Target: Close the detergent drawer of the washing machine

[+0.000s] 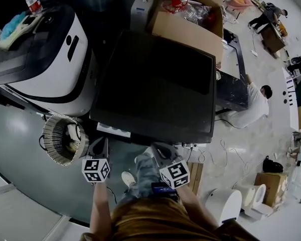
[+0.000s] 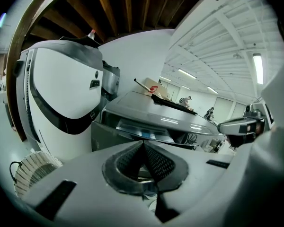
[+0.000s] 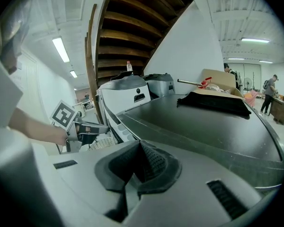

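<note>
Closed left claw (image 2: 143,148) and right claw (image 3: 138,148) face the washing machine (image 1: 155,84).

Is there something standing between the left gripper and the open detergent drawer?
Nothing visible does. The left gripper, jaws together, faces the front of the detergent drawer with only air between; the basket stands aside to the left.

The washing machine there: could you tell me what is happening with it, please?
A person stands before the dark washing machine with a gripper in each hand. Its white detergent drawer sticks out at the front. The left tongs and right tongs are both shut and empty, held just short of the machine.
</note>
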Demonstrator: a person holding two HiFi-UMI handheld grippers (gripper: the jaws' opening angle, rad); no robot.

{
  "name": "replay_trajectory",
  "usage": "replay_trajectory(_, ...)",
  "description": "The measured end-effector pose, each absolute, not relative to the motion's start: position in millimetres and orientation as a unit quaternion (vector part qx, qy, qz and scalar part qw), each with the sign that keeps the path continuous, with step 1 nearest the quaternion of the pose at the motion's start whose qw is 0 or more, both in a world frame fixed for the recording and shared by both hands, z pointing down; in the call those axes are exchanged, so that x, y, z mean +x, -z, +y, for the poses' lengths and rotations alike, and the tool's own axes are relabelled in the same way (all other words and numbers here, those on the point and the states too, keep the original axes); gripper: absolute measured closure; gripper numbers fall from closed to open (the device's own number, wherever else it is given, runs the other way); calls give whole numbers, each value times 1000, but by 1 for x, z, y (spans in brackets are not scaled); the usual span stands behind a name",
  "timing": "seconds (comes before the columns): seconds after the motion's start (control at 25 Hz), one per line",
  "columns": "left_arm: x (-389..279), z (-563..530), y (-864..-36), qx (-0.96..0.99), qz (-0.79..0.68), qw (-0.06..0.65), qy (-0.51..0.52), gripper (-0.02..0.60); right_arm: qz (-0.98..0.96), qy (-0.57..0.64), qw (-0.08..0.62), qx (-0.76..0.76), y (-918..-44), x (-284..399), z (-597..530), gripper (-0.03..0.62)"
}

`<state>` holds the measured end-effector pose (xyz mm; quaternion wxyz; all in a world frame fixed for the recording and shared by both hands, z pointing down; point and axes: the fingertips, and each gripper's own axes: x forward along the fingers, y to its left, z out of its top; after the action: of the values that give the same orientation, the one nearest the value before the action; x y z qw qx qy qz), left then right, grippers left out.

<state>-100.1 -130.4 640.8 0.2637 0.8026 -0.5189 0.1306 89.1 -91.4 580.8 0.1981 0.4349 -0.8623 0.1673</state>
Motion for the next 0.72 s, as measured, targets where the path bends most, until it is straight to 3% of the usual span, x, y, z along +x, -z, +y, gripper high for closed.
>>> replay_trajectory(0.72, -92, -161, -641, 794, -533, 270, -113, 557, -860, -169, 207, 435, -589, 112, -98, 582)
